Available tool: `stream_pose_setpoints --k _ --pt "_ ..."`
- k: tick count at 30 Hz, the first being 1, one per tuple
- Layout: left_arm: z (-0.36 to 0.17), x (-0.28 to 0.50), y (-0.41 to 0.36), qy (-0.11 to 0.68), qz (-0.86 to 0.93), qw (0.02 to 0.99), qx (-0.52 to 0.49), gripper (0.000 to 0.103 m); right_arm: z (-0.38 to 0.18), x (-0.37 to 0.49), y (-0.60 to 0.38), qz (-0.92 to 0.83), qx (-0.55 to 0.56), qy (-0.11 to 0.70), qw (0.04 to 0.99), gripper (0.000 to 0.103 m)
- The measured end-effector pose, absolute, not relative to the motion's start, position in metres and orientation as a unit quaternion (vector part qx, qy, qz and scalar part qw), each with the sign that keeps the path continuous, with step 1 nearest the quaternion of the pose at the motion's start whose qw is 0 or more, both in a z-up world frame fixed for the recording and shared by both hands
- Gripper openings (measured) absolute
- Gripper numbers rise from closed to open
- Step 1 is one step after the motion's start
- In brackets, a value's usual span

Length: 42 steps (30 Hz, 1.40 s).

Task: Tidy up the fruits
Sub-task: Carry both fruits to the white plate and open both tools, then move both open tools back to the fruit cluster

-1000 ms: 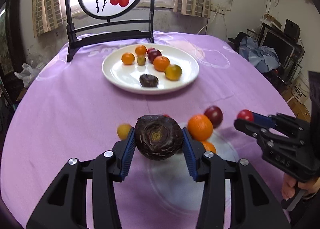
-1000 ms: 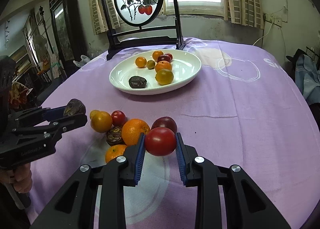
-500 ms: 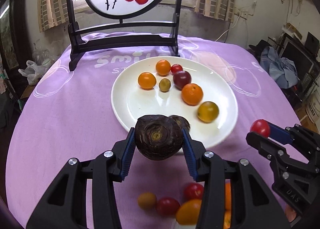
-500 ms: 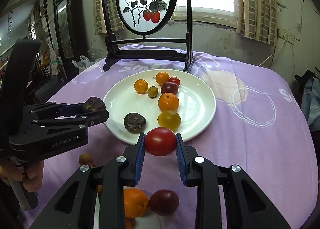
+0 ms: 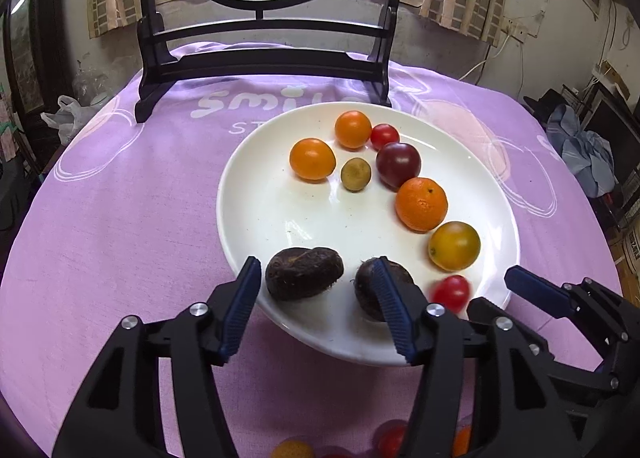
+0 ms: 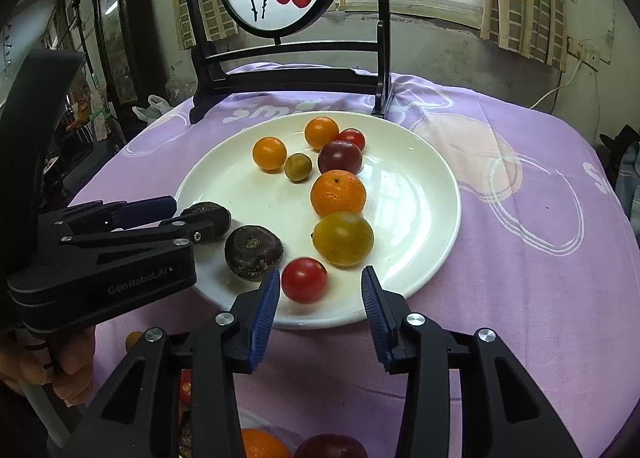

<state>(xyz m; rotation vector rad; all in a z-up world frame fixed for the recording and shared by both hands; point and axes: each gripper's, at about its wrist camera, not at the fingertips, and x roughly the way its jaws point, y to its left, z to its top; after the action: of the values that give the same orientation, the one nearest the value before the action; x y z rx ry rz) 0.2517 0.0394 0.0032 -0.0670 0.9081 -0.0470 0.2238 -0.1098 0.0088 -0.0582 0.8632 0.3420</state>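
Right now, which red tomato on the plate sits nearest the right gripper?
The bright red tomato at the plate's near rim, between the open right gripper's fingers; the other red one lies far back.

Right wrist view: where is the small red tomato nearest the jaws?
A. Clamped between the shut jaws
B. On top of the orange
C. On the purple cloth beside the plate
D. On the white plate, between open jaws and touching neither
D: the right gripper has its jaws spread apart, and the red tomato sits on the white plate between them, clear of both blue pads.
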Motion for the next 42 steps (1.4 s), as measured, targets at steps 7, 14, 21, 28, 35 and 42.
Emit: stream_pose_setpoints --k 7,14,21,28,35,42 --pt "0.015 0.232 0.036 0.424 -0.022 0.905 -0.028 0.068 0.015 0.210 -0.121 0.164 -0.009 0.411 0.897 0.049" --pt "0.023 0.201 0.033 0.418 -0.029 0.907 -0.034 0.078 0.020 0.182 -0.140 0.155 0.011 0.403 0.902 0.068" --pt "0.019 0.159 0.029 0.415 -0.033 0.909 -0.035 0.083 0.021 0.137 -0.145 0.166 -0.011 0.388 0.907 0.077" --pt "0.012 0.119 0.039 0.407 -0.032 0.912 -0.042 0.086 0.011 0.100 -0.146 0.179 -0.014 0.396 0.901 0.077" --pt "0.001 0.107 0.051 0.406 -0.032 0.911 -0.062 0.087 0.000 0.078 -0.132 0.198 -0.027 0.406 0.892 0.077" --pt "-0.004 0.111 0.056 0.409 -0.032 0.910 -0.062 0.087 -0.011 0.072 -0.102 0.214 -0.071 0.415 0.882 0.077"
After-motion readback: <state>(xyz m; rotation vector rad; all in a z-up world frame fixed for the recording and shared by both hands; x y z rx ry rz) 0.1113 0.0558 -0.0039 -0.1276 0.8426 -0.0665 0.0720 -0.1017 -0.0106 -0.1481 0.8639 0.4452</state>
